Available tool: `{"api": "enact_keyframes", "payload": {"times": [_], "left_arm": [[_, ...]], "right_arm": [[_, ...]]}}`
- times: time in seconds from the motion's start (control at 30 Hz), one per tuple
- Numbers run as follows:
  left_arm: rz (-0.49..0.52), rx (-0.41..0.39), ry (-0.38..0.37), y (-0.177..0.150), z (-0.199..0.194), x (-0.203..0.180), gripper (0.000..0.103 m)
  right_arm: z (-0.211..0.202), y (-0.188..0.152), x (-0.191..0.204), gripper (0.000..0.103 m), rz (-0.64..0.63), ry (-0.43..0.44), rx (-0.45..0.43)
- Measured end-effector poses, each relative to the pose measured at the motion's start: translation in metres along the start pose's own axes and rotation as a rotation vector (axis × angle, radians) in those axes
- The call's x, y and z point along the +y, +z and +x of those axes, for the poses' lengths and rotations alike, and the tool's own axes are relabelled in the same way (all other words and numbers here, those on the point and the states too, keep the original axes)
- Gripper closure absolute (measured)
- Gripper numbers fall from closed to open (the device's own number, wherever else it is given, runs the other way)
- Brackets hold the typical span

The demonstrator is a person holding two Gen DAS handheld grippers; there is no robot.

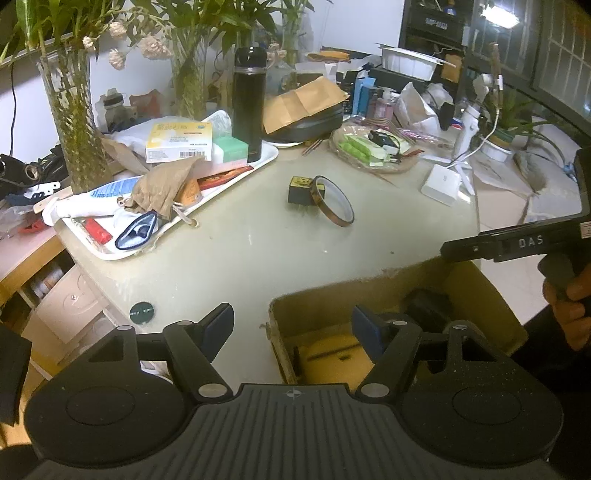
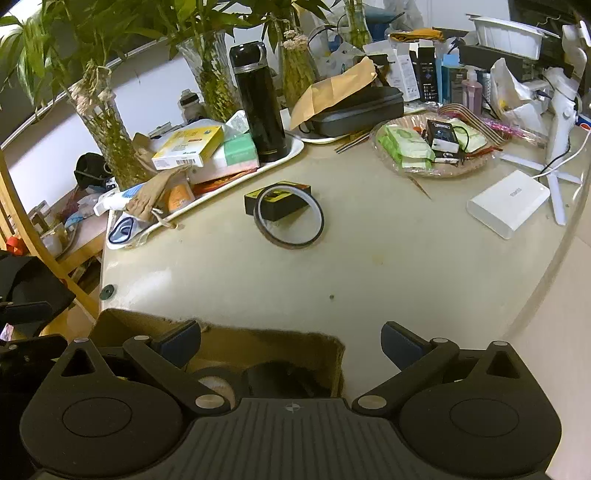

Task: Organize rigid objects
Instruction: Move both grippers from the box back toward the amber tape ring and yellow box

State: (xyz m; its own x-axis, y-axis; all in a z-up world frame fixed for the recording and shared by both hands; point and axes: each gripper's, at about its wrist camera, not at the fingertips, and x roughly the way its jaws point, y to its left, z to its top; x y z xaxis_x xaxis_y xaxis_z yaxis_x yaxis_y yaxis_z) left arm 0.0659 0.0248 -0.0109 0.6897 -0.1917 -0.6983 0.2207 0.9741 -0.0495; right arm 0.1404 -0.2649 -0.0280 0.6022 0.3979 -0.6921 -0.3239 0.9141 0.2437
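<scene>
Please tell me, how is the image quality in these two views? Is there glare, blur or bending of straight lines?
Left wrist view: a bright lamp at top right blows out; corners go dark. Right wrist view: the table edge curves strongly from fisheye bending; a soft sheen lies on its left part. Both views are sharp on the tape roll.

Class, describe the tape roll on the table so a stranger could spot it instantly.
Find the pale table and its bare middle. There a thin amber tape roll leans against a small black box with a yellow label. It is the only ring there.

Both the left gripper (image 1: 292, 325) and right gripper (image 2: 291, 343) hold their fingers apart, empty.
</scene>
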Motion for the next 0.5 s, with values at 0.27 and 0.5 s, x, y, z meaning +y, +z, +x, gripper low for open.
{"api": "enact_keyframes", "payload": {"times": [0.27, 0.5], "left_arm": [[-0.005, -0.008, 0.007, 0.009, 0.023, 0.006, 0.033], [-0.003, -0.024, 0.025, 0.016, 0.038, 0.01, 0.033]], "right_arm": [[0.013, 0.013, -0.015, 0.0, 0.003, -0.037, -0.018], [0.024, 0.021, -0.016, 0.0, -0.007, -0.024, -0.015]]}}
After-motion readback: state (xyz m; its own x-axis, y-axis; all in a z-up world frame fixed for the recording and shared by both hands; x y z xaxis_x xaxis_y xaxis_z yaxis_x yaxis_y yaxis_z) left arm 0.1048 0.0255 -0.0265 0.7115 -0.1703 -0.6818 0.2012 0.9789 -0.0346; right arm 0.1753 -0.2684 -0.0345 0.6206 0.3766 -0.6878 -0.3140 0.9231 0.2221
